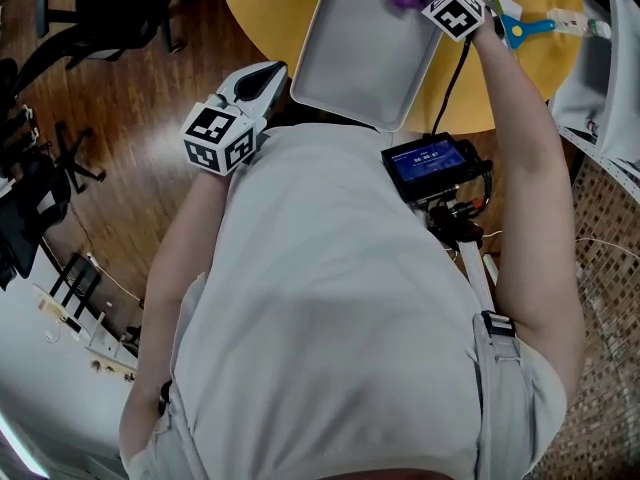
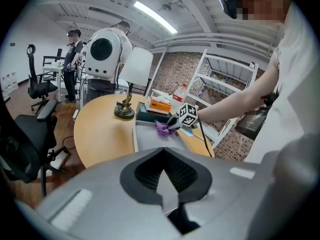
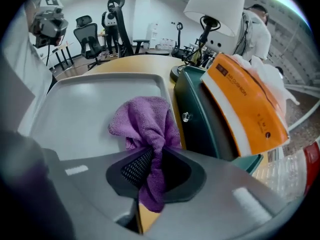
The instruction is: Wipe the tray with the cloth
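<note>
My right gripper (image 3: 152, 159) is clamped on the purple cloth (image 3: 144, 124) at the tray's (image 1: 350, 63) one-o'clock corner, my left gripper (image 1: 270, 76) seemingly pinching its nine-o'clock rim, so I judge wiping underway with most of the surface left.

Head view looks steeply down, tray (image 1: 365, 48) at twelve o'clock; left gripper view faces it from afar across the worktop (image 2: 100, 129); right gripper view hangs close above; all three share it.

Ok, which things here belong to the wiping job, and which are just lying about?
Job: purple cloth, clamped in the right gripper; grey tray; left gripper at its near corner.
Lying about: table lamp, orange tissue box, dark green box, bottle.
</note>
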